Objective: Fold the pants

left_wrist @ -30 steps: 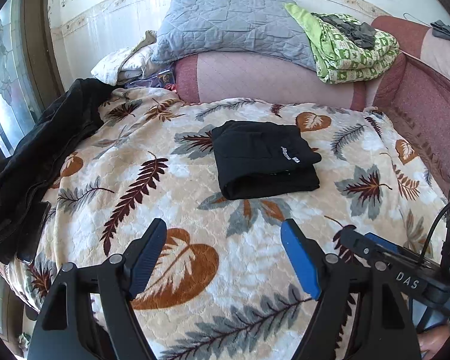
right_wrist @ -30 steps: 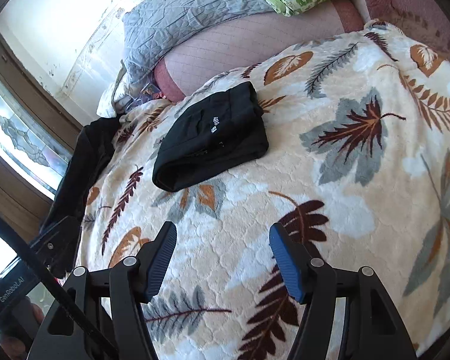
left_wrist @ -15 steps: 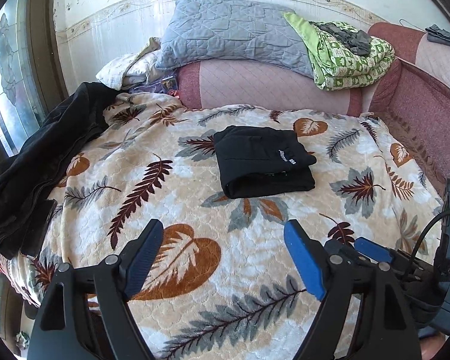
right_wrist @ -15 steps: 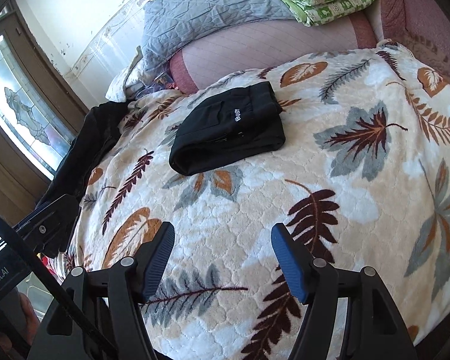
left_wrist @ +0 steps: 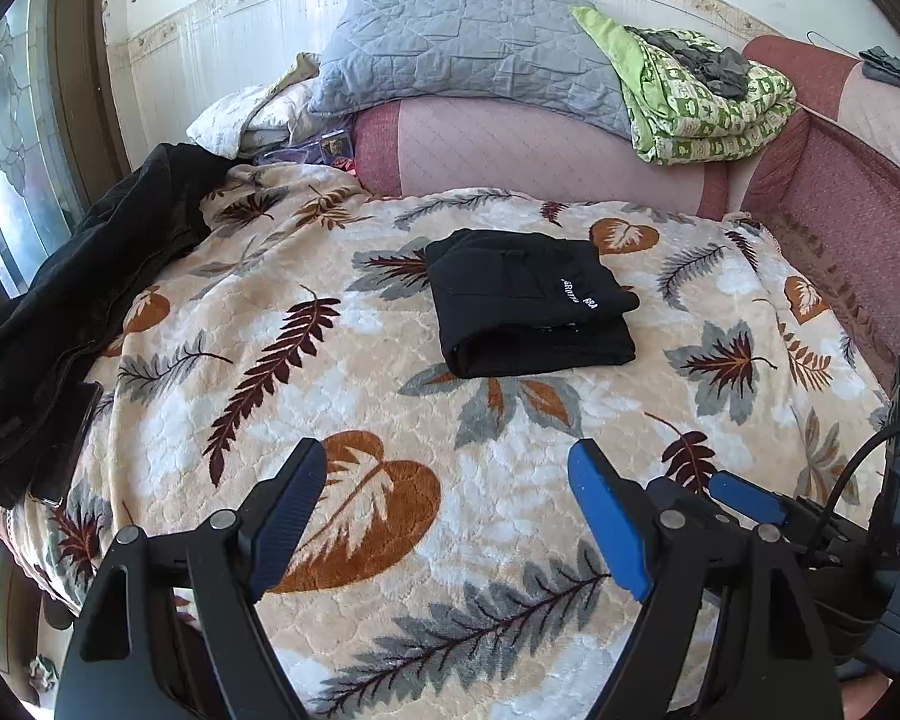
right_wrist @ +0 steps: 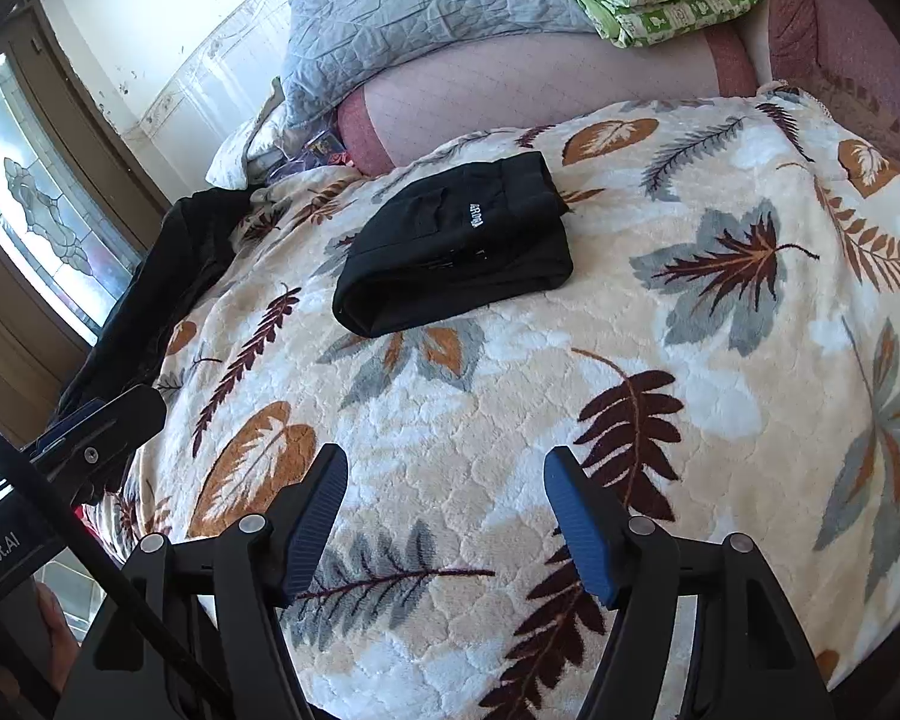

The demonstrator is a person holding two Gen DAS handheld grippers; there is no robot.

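Note:
Black pants (left_wrist: 531, 306) lie folded into a compact rectangle with a small white logo on top, on the leaf-patterned blanket (left_wrist: 342, 420). They also show in the right wrist view (right_wrist: 456, 249). My left gripper (left_wrist: 450, 480) is open and empty, well short of the pants, over the near part of the blanket. My right gripper (right_wrist: 444, 480) is open and empty, also held back from the pants. The right gripper's body shows at the lower right of the left wrist view (left_wrist: 810, 516).
A black jacket (left_wrist: 84, 294) is heaped along the blanket's left edge. A grey pillow (left_wrist: 468, 54) and a green patterned quilt (left_wrist: 702, 102) rest on the pink headboard bolster (left_wrist: 540, 150). A padded maroon side (left_wrist: 840, 210) is on the right. A window (right_wrist: 36, 210) is left.
Both grippers have drawn back and risen a little from the folded pants, which now look smaller and farther away. The pants have not moved. Both grippers stay open.

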